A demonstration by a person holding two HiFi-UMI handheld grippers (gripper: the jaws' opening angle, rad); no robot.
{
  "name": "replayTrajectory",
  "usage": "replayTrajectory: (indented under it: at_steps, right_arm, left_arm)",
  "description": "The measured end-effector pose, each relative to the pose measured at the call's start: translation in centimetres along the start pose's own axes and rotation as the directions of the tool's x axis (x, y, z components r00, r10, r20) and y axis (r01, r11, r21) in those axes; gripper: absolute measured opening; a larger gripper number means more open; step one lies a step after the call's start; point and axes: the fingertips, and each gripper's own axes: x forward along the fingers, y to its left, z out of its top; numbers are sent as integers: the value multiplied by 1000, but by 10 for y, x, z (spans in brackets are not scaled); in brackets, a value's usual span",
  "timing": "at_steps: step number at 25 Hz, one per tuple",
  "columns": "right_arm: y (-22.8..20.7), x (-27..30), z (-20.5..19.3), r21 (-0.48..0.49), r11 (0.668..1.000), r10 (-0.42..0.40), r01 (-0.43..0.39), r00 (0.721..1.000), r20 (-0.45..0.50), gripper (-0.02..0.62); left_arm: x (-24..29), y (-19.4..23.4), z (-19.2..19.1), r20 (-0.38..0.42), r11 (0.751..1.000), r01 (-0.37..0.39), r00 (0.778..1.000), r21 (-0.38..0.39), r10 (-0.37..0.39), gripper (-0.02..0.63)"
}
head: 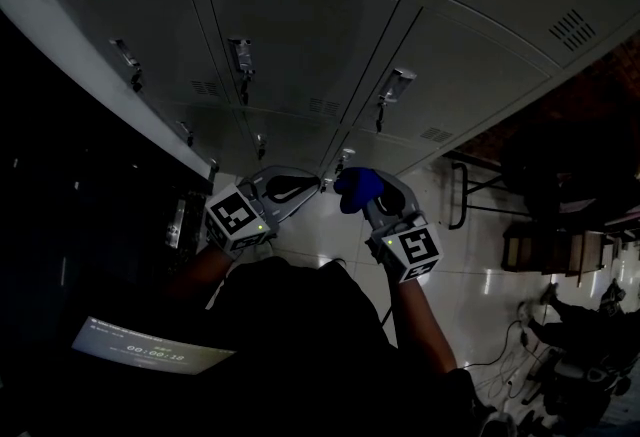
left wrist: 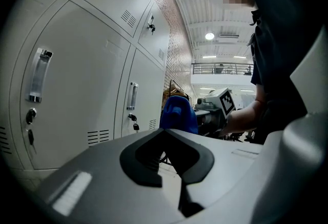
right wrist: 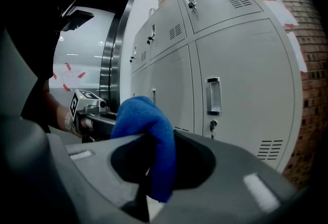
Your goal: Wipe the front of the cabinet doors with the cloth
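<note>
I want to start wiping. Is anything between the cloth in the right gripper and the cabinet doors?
Nothing visible does. The right gripper is shut on the blue cloth, with only open space between it and the cabinet doors ahead.

Bare floor was left open between the cabinet doors and both the left tongs and the right tongs, whose gap was filled by the cloth. The door fronts were interrupted only by protruding handles and hanging keys
</note>
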Motion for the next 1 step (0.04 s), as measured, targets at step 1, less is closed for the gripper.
replayTrajectory:
  at_steps: [1]
  right_arm:
    - [0,0,-1,1,1000,3,-3,1000,2,69]
  left_arm:
    - [0,-1,1,2,1000,1,1000,0,-1,0]
